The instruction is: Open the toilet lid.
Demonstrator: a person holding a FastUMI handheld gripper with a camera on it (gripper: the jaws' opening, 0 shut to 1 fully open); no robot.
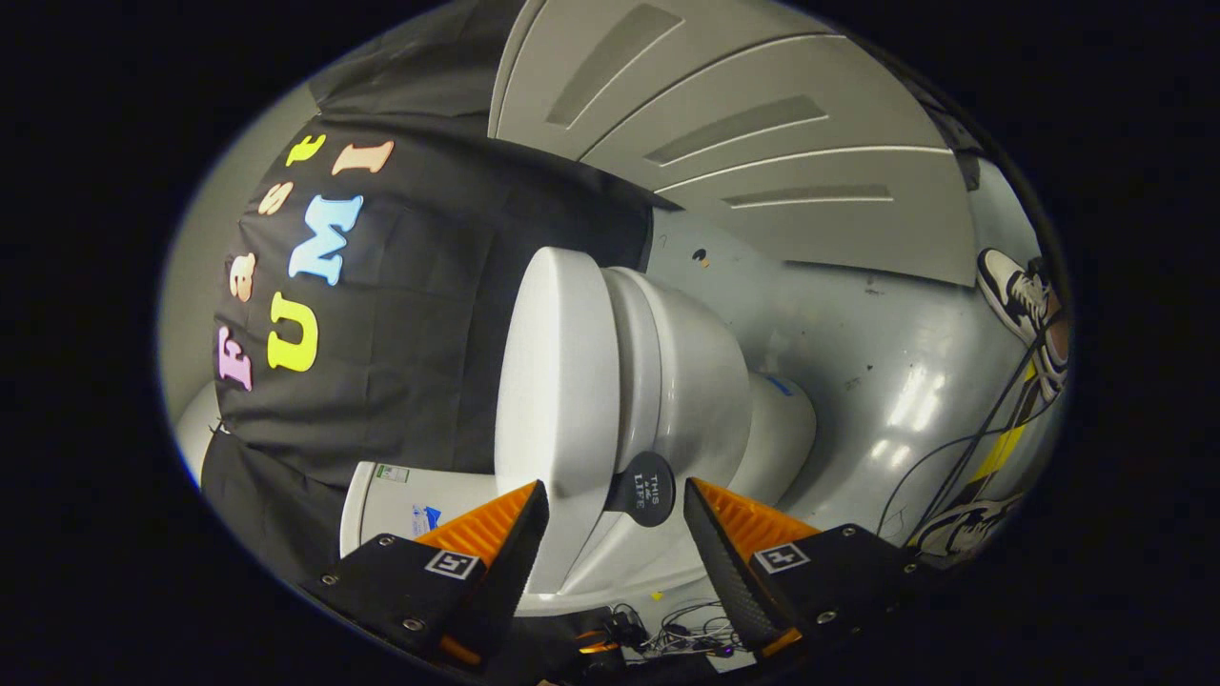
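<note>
Toilet lid (558, 400) and round tab (646, 488) between gripper (617, 519) fingers

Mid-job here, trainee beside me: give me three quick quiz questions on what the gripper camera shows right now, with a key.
1. True or false: the gripper is shut on the toilet lid.
2. What lies between the fingertips? A) a shoe B) the lid's edge and a round black handle tab C) a cable
3. Fill in: the lid lies closed against the toilet ____.

Key:
1. False; the fingers stand apart, pressing on nothing.
2. B
3. bowl
</note>
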